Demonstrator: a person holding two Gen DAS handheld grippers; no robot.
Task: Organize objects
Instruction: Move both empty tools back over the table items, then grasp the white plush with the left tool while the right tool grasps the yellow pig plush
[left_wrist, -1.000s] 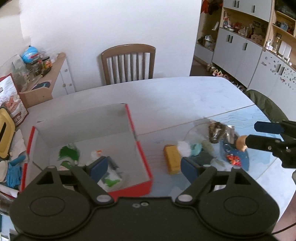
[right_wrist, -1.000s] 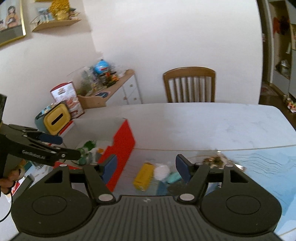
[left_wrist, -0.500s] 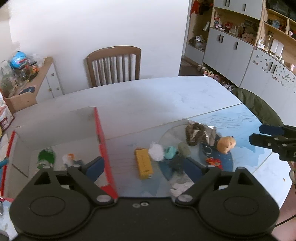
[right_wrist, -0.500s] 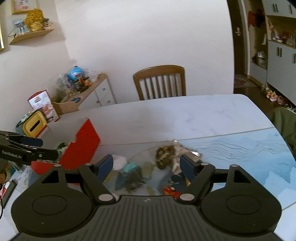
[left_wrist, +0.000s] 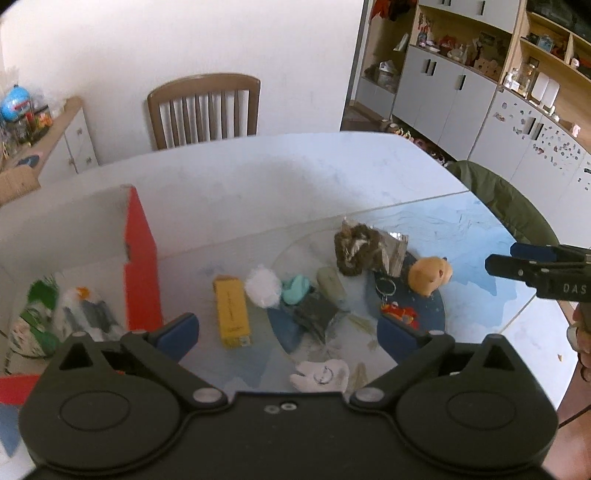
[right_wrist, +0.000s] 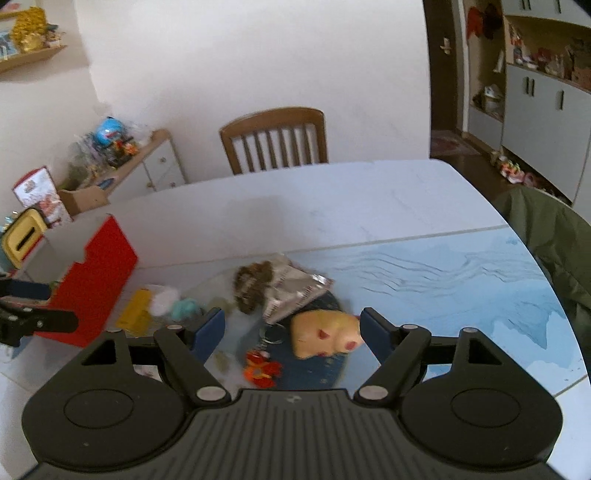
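Red box wall (left_wrist: 142, 258) flanks, apparently, clutter (left_wrist: 314, 295).

Both tools are matte black plastic. The left gripper (left_wrist: 288, 334) and the right gripper (right_wrist: 291, 328) have blue pads on the jaws, round discs, silver screws, and white letters "DAS" on the side.

Box (left_wrist: 142, 254) left of toy pile (left_wrist: 332, 291) (chair (left_wrist: 205, 107) behind table (left_wrist: 258, 181))

A glossy, glass-like table (left_wrist: 295, 192) carries a crinkled silver foil packet (right_wrist: 295, 291), a fluffy white pompom (left_wrist: 263, 286) and a smooth tan toy animal (right_wrist: 325, 332); beyond stands a slatted wooden chair (right_wrist: 275, 138). Matt black plastic grippers frame them.
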